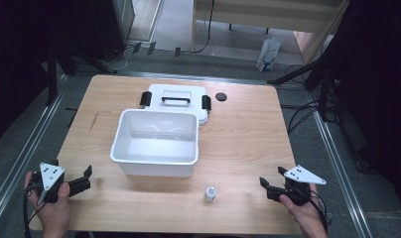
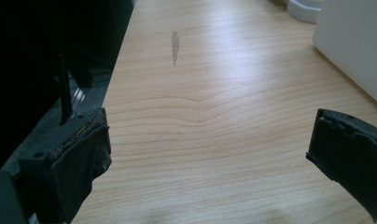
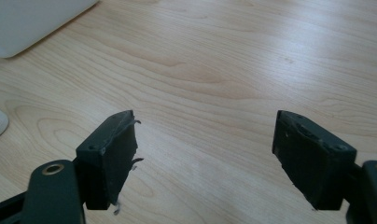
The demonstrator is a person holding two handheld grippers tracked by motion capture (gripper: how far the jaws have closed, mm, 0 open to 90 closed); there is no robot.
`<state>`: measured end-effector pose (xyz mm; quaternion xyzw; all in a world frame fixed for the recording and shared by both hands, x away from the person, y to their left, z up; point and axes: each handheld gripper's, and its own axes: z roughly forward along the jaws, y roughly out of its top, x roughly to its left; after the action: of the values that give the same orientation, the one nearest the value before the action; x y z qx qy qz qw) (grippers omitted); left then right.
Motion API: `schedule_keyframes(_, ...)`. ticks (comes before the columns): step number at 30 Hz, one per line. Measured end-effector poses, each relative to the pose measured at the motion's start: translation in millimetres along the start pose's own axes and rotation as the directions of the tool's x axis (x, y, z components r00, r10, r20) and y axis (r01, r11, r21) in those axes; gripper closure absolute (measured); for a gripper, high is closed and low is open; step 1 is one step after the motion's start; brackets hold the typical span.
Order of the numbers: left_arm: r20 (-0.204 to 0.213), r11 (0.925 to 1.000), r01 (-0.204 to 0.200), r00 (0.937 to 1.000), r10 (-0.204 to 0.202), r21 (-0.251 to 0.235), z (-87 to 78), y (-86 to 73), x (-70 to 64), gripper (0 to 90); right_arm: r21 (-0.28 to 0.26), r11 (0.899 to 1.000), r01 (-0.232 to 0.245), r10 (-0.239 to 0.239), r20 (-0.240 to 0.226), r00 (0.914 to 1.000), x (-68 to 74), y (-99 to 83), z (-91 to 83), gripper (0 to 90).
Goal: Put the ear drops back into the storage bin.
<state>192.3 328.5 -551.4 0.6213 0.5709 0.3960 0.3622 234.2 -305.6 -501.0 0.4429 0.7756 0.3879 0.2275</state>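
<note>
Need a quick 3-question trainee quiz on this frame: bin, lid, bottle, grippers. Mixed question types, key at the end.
1. True or false: the lid sits closed on the white bin.
2. Which gripper is nearer the small bottle: A) left gripper B) right gripper?
3. What do the jaws of both grippers hold?

Key:
1. False; it lies on the table behind the open bin.
2. B.
3. Nothing; both stand open over bare wood.

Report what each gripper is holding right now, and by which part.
Nothing is held. The left gripper and the right gripper both stand open over bare table, apart from the small white bottle and the white bin.
</note>
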Motion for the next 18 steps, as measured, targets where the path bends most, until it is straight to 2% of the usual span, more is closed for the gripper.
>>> schedule_keyframes(7, 0.011, 0.9999, 0.014, 0.9998, -0.014, -0.002, -0.2, -0.2, 1.9, 0.0, 0.056, 0.998, 0.014, -0.014, -0.007, 0.9999, -1.2, 12.9, -1.7, 16.7)
schedule_keyframes(8, 0.013, 0.9998, 0.018, 0.9998, -0.018, -0.002, -0.2, -0.2, 2.1, 0.0, 0.091, 0.995, 0.028, -0.026, -0.016, 0.9995, -0.8, 16.6, 0.3, 16.1)
schedule_keyframes(10, 0.015, 0.9998, 0.022, 0.9996, -0.022, 0.001, -0.1, -0.1, 2.4, 0.0, 0.102, 0.994, 0.039, -0.037, -0.024, 0.999, -0.6, 18.1, 1.1, 16.2)
schedule_keyframes(11, 0.017, 0.9998, 0.021, 0.9996, -0.021, 0.003, 0.0, 0.0, 2.7, 0.0, 0.142, 0.988, 0.066, -0.062, -0.038, 0.9974, 1.6, 22.8, 3.3, 16.2)
schedule_keyframes(13, 0.022, 0.9998, 0.02, 0.9996, -0.02, 0.006, 0.1, 0.1, 3.0, 0.0, 0.159, 0.984, 0.076, -0.07, -0.048, 0.9964, 3.2, 24.9, 4.1, 16.2)
schedule_keyframes(14, 0.024, 0.9998, 0.02, 0.9995, -0.02, 0.007, 0.4, 0.1, 3.1, 0.0, 0.2, 0.973, 0.113, -0.101, -0.065, 0.9927, 6.4, 29.5, 6.1, 15.6)
schedule_keyframes(15, 0.024, 0.9998, 0.02, 0.9995, -0.02, 0.007, 0.4, 0.1, 3.1, 0.0, 0.22, 0.967, 0.125, -0.113, -0.067, 0.9913, 7.7, 31.5, 7.1, 15.4)
schedule_keyframes(16, 0.025, 0.9998, 0.021, 0.9995, -0.021, 0.006, 0.7, 0.1, 3.1, 0.0, 0.22, 0.967, 0.125, -0.113, -0.067, 0.9913, 7.7, 31.5, 7.1, 15.4)
schedule_keyframes(17, 0.028, 0.9997, 0.022, 0.9994, -0.022, 0.006, 0.8, 0.1, 3.3, 0.0, 0.244, 0.958, 0.148, -0.137, -0.065, 0.9885, 9.8, 33.8, 8.5, 15.8)
schedule_keyframes(18, 0.029, 0.9997, 0.022, 0.9993, -0.022, 0.007, 0.7, 0.2, 3.5, 0.0, 0.291, 0.938, 0.187, -0.175, -0.067, 0.9822, 13.3, 37.4, 11.4, 15.4)
